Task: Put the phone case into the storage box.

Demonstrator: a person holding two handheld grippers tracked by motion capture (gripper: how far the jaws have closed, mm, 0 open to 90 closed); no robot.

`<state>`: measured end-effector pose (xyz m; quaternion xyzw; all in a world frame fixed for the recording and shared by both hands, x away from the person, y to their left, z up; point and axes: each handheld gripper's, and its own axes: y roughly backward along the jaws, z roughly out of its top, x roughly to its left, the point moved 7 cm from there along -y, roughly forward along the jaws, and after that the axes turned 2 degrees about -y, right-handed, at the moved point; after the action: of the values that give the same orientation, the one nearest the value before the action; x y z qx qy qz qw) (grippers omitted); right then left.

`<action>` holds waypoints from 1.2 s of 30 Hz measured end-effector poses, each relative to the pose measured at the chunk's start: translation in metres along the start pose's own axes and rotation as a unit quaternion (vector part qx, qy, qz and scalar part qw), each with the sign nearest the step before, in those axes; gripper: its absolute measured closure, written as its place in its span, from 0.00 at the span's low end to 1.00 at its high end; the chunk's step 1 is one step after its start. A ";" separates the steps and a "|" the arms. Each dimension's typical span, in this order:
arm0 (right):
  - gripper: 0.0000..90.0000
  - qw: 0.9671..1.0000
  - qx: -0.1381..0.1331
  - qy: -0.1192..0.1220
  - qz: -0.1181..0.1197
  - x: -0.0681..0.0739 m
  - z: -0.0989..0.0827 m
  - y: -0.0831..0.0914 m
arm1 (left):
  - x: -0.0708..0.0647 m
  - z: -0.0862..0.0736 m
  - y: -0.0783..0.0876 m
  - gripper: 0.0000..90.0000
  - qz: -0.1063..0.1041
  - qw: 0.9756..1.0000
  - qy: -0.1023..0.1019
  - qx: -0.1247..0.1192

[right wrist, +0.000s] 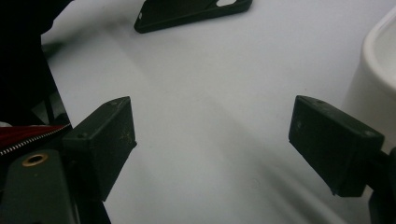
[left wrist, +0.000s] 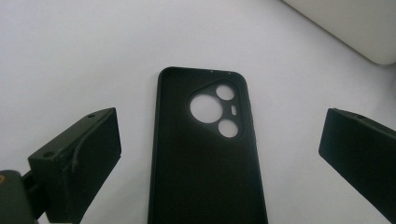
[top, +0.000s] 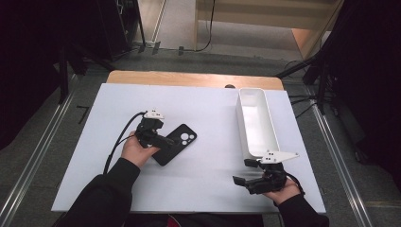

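left gripper point(left wrist: 219, 154) gaping wide, straddling phone case point(left wrist: 205, 154), not pinching | right gripper point(right wrist: 212, 144) idling apart beside white bin point(top: 255, 123)

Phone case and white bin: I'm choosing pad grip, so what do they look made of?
Phone case: looks like soft matte black rubber or silicone; dull, no glare, moulded camera cutouts. White bin: probably hard plastic; smooth, faintly glossy walls with rounded corners.
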<state>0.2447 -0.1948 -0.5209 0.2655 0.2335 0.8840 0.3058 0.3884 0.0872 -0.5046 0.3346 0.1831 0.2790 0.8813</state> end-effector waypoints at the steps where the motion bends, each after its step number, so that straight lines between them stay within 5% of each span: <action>1: 0.14 1.000 0.000 0.000 0.000 0.000 0.000 0.000 | 0.000 0.000 0.000 0.00 0.001 1.000 -0.004 -0.001; 12: 0.14 1.000 0.000 -0.001 0.000 0.001 0.000 0.000 | -0.003 -0.008 -0.010 0.00 0.006 1.000 -0.006 -0.002; 21: 0.14 1.000 0.000 0.000 0.002 0.001 0.000 0.000 | -0.002 -0.021 -0.022 0.00 0.023 0.999 -0.017 0.027; 30: 0.14 1.000 0.000 0.000 0.003 0.002 0.000 0.001 | -0.003 -0.030 -0.029 0.00 0.030 0.999 -0.006 0.027; 36: 0.14 1.000 -0.001 0.000 0.004 0.002 0.000 0.001 | -0.002 -0.039 -0.037 0.00 0.039 0.998 -0.002 0.052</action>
<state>0.2430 -0.1938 -0.5200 0.2660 0.2314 0.8855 0.3025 0.3804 0.0819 -0.5572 0.3872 0.1819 0.3024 0.8518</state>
